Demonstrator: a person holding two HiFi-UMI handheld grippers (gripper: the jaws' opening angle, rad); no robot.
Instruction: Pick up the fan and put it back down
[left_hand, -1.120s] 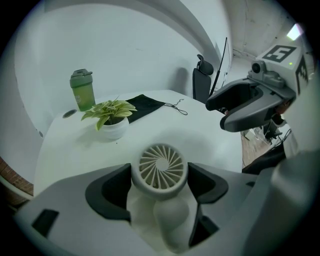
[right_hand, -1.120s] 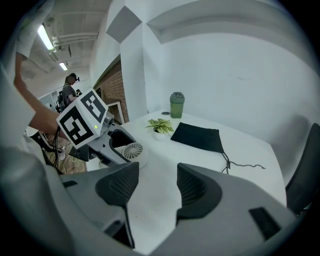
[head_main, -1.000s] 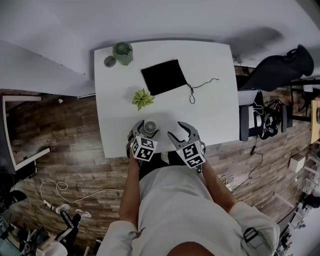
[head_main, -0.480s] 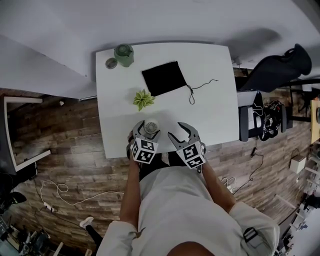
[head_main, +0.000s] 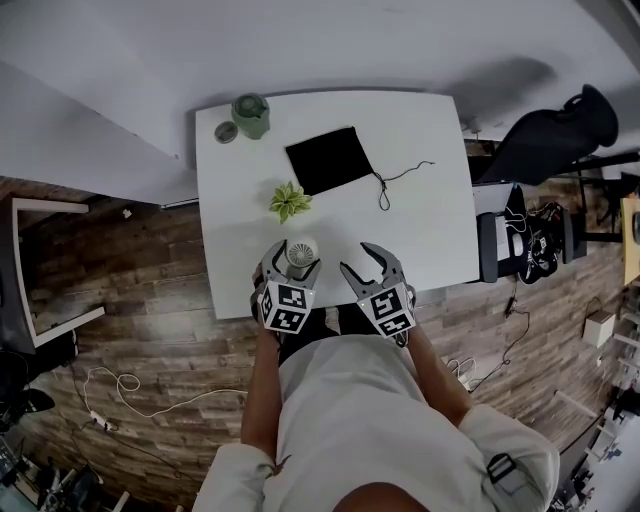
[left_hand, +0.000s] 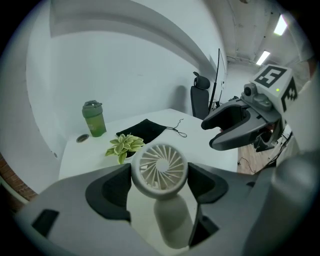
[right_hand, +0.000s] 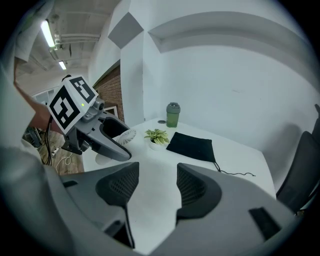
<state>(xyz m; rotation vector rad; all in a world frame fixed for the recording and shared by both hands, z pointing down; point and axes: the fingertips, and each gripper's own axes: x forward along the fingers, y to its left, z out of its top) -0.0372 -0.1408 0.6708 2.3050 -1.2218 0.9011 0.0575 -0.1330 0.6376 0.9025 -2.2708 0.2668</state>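
Person: white top (head_main: 350, 420), loose sleeves, forearms bare; small dark clip on right sleeve (head_main: 497, 467). Left gripper (head_main: 296, 256) and right gripper (head_main: 357, 258): matte grey curved shells, grey fingers lined with black ribbed pads (right_hand: 119, 186). Each carries a white cube (head_main: 288, 305) with black square markers. Small green light (left_hand: 276, 90) on the cube face.

Green bottle (head_main: 250, 113); black pouch (head_main: 328, 158); small plant (head_main: 289, 200)

The bottle (head_main: 251, 114) and a lid (head_main: 226, 131) sit at the table's (head_main: 430, 200) far left corner, the pouch (head_main: 329, 158) to their right. The plant (head_main: 289, 200) lies nearer, with the fan (head_main: 301, 250) before it between the left gripper's (head_main: 299, 262) jaws.
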